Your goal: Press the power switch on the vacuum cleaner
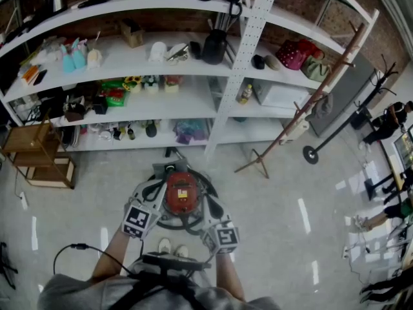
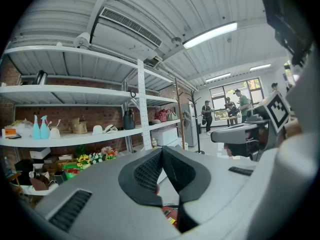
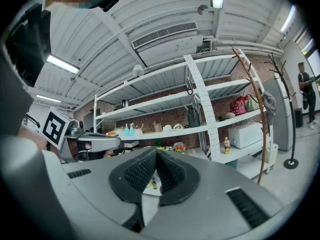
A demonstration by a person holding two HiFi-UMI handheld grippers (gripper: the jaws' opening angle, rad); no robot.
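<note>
A round red vacuum cleaner (image 1: 181, 192) with a grey base and black hose stands on the floor just in front of the person. My left gripper (image 1: 150, 196) hovers at its left side and my right gripper (image 1: 214, 210) at its right side, both close above it. In the left gripper view my left gripper (image 2: 161, 152) has its jaws closed tip to tip with nothing between them, and a sliver of the red vacuum cleaner (image 2: 171, 216) shows below. In the right gripper view my right gripper (image 3: 156, 154) is shut and empty too. I cannot make out the power switch.
A white shelving unit (image 1: 213, 108) full of small items stands ahead of the vacuum. A wooden coat rack (image 1: 303, 108) leans at the right, a wooden stool (image 1: 39, 157) stands at the left. A black cable (image 1: 77, 247) lies on the floor. People (image 2: 225, 109) stand far off by the windows.
</note>
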